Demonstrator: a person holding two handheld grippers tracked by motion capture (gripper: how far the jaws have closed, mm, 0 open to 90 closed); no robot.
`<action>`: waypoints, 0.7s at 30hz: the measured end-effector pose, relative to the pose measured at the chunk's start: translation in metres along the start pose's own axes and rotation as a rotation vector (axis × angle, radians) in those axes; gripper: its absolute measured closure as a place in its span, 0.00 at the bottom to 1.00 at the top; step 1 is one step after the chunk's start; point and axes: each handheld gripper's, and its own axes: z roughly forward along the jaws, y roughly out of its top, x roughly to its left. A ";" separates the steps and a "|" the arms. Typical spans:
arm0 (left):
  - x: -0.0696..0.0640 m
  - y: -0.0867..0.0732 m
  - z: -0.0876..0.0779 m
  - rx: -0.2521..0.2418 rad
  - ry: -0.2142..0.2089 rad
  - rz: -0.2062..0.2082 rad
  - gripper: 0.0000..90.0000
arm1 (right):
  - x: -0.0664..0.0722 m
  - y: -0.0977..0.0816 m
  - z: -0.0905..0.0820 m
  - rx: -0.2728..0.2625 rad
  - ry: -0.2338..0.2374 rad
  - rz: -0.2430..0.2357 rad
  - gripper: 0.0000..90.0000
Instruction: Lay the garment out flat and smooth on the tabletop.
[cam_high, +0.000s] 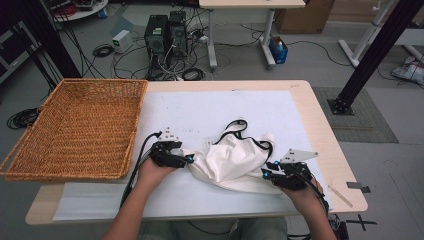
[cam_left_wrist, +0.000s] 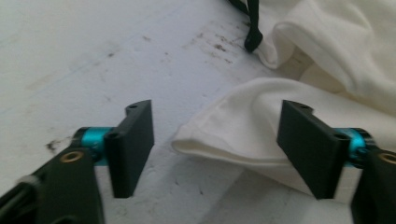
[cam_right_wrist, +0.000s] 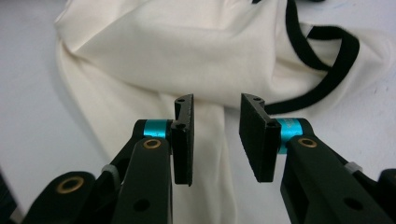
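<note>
Two hand-held grippers flank a crumpled cream cloth garment with black trim (cam_high: 235, 159) lying on the white-covered counter (cam_high: 200, 112), the woven wicker basket (cam_high: 75, 130) at its nine o'clock. The left gripper (cam_high: 189, 159) has its fingers (cam_left_wrist: 133, 144) spread wide around a folded corner without pressing it. The right gripper (cam_high: 265, 174), at the garment's four o'clock, holds its fingers (cam_right_wrist: 183, 140) slightly parted above the cloth, pinching nothing.

A cream-white cloth garment (cam_high: 231, 160) with black binding along its edges lies crumpled on a white table cover (cam_high: 210, 107) marked with small dark smudges. The wooden table rim (cam_high: 320, 135) is pale tan. A woven wicker tray (cam_high: 80, 127) is golden orange-brown. Both grippers, the left gripper (cam_high: 189, 159) and the right gripper (cam_high: 266, 173), are black with turquoise metal collars and brass-coloured rivets.
</note>
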 end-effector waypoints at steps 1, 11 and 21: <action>-0.002 -0.001 0.004 0.022 -0.004 0.017 0.44 | -0.001 0.005 0.009 0.001 -0.038 0.011 0.70; -0.034 -0.017 -0.025 -0.016 -0.006 0.296 0.90 | -0.010 0.021 0.036 0.008 -0.099 0.059 0.69; -0.041 -0.062 -0.078 -0.126 -0.015 0.148 0.91 | -0.021 0.037 0.022 -0.038 -0.154 0.083 0.67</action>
